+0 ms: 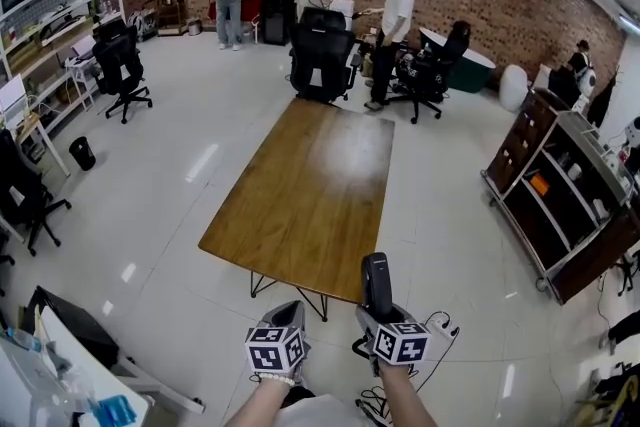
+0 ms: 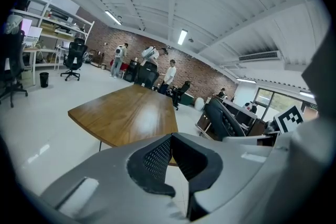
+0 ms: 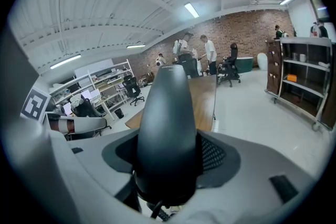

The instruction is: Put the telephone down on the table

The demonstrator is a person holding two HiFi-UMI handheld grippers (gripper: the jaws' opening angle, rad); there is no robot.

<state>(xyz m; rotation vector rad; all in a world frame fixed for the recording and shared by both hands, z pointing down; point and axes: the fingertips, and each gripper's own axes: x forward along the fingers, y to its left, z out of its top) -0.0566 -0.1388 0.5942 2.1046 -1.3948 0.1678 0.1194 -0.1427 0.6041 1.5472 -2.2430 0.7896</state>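
Note:
A black telephone handset (image 1: 377, 283) stands upright in my right gripper (image 1: 379, 312), whose jaws are shut on its lower part. In the right gripper view the handset (image 3: 168, 123) fills the middle between the mesh pads (image 3: 211, 153), and a cord hangs from its base. My left gripper (image 1: 285, 317) hangs beside it to the left. Its pads (image 2: 157, 157) meet with nothing between them. The long wooden table (image 1: 310, 185) lies ahead of both grippers, its near edge just beyond the handset and its top bare. It also appears as the table (image 2: 126, 113) in the left gripper view.
Black office chairs (image 1: 322, 55) and several people stand past the table's far end. A brown shelf trolley (image 1: 560, 200) is at the right. White shelving (image 1: 60, 25) and more chairs line the left wall. Cables and a power strip (image 1: 440, 327) lie on the floor below my right hand.

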